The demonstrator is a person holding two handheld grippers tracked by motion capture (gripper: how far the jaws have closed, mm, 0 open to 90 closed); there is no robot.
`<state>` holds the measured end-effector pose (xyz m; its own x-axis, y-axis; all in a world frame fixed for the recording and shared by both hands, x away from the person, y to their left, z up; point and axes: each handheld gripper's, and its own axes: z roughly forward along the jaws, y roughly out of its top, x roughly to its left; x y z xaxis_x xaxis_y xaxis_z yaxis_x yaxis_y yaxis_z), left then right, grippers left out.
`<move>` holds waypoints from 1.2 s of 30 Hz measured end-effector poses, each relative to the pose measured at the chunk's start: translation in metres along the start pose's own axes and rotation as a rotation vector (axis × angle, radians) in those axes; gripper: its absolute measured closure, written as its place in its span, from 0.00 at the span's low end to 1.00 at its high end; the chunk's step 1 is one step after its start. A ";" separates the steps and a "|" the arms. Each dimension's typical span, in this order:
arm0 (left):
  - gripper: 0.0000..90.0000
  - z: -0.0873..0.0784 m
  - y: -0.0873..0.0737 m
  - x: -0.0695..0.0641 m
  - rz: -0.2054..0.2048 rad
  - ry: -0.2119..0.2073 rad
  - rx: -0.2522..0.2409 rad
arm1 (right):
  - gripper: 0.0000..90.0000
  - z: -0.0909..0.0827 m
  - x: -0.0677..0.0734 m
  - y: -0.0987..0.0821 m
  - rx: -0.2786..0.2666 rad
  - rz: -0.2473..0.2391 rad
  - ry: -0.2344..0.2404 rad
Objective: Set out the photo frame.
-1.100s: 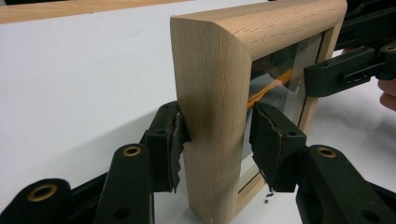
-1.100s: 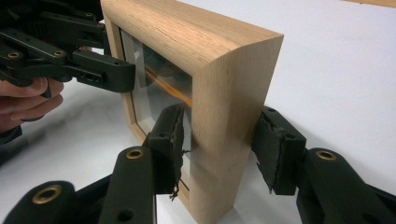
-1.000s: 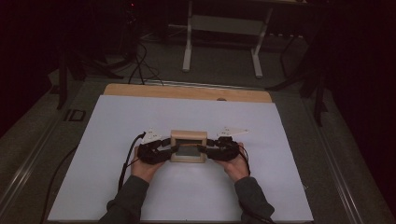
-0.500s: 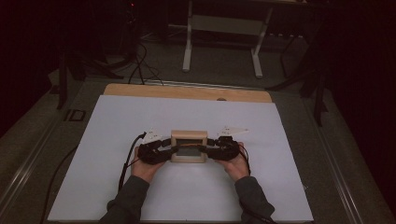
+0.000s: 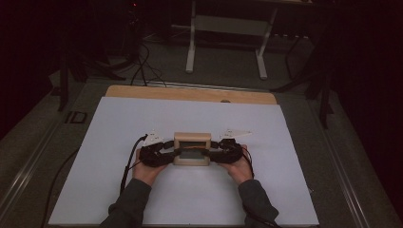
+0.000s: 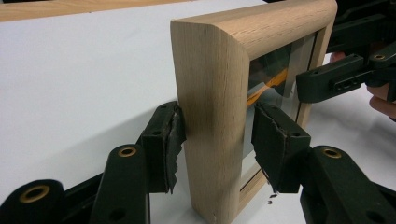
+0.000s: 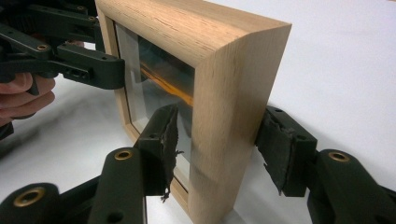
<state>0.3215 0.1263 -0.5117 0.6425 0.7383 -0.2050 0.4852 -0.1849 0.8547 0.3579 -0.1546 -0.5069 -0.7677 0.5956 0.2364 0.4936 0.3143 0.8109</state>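
Observation:
A small wooden picture frame with a glass pane stands upright on the white table top. My left gripper straddles its left upright. The jaws have just been opening: one pad rests near the wood and the other pad stands clear. My right gripper straddles the right upright in the same way. Its jaws have also just been opening, and its pads sit slack beside the wood. Both grippers are open around the frame.
A bare wooden strip runs along the table's far edge. Beyond it, white stand legs and cables lie on the dark floor. Each gripper trails a cable toward the person.

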 end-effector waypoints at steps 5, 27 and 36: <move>0.58 0.000 0.000 -0.001 -0.001 -0.001 0.002 | 0.55 -0.001 0.000 0.001 -0.003 -0.001 0.002; 0.59 -0.001 0.000 -0.001 -0.015 -0.005 0.006 | 0.56 -0.001 -0.001 0.003 0.004 -0.013 0.009; 0.57 -0.005 0.001 0.002 -0.009 0.001 0.005 | 0.52 -0.004 0.001 0.003 0.012 -0.021 -0.013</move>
<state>0.3200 0.1310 -0.5092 0.6380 0.7403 -0.2121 0.4938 -0.1819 0.8504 0.3564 -0.1562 -0.5020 -0.7727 0.5984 0.2119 0.4818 0.3356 0.8095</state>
